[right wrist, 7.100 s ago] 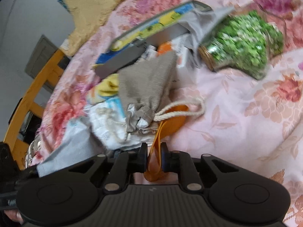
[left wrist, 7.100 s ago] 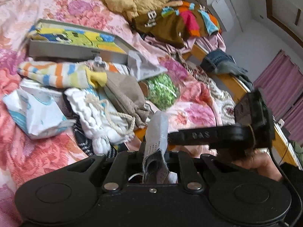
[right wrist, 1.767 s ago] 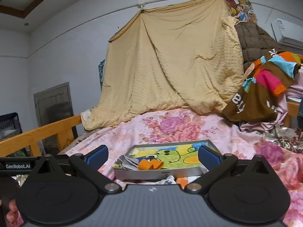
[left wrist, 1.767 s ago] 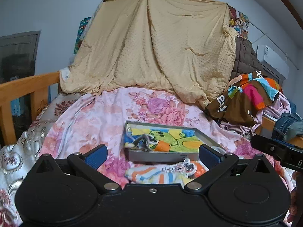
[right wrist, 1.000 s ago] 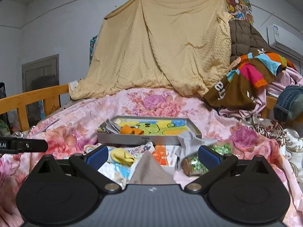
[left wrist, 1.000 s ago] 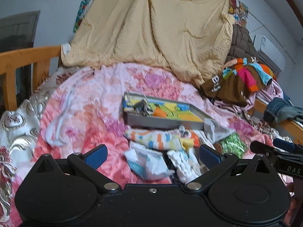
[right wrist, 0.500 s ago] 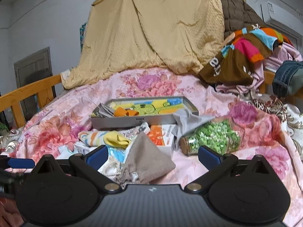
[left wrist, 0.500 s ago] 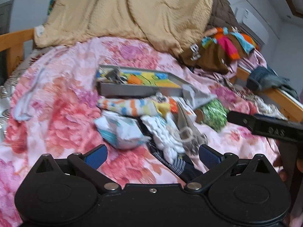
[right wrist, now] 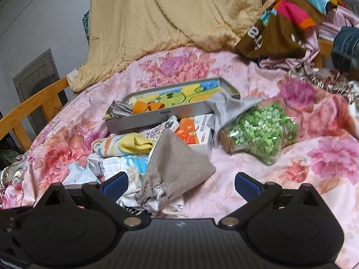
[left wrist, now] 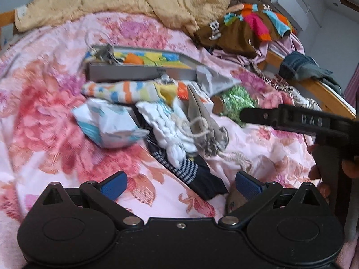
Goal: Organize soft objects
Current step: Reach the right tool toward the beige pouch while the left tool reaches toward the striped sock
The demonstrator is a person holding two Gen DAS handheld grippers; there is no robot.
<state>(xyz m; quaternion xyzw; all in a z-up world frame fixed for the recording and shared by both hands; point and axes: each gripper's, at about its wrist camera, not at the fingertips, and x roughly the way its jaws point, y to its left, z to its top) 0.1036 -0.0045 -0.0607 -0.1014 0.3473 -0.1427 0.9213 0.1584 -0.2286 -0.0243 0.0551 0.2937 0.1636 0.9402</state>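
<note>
A heap of soft things lies on the floral bedspread. It holds a beige drawstring bag (right wrist: 177,170), a white knitted cloth (left wrist: 168,132), a striped sock with a yellow toe (left wrist: 125,90) and a dark striped sock (left wrist: 190,174). Behind it stands a grey tray (right wrist: 161,113) holding an orange strap (right wrist: 148,107) and a grey cloth. My left gripper (left wrist: 180,182) is open just above the dark sock's end. My right gripper (right wrist: 180,182) is open with the beige bag's gathered mouth between its fingers, nothing gripped.
A glass jar of green bits (right wrist: 260,132) lies right of the heap, beside an orange-and-white box (right wrist: 193,132) and a loose grey cloth (right wrist: 224,107). A tissue packet (left wrist: 107,123) sits left. Piled clothes (right wrist: 291,15) and a wooden bed rail (left wrist: 325,92) border the right.
Both grippers have tipped down from the tray and come close over the heap. Earlier they held a grey cloth and an orange strap; both now lie in the tray.
</note>
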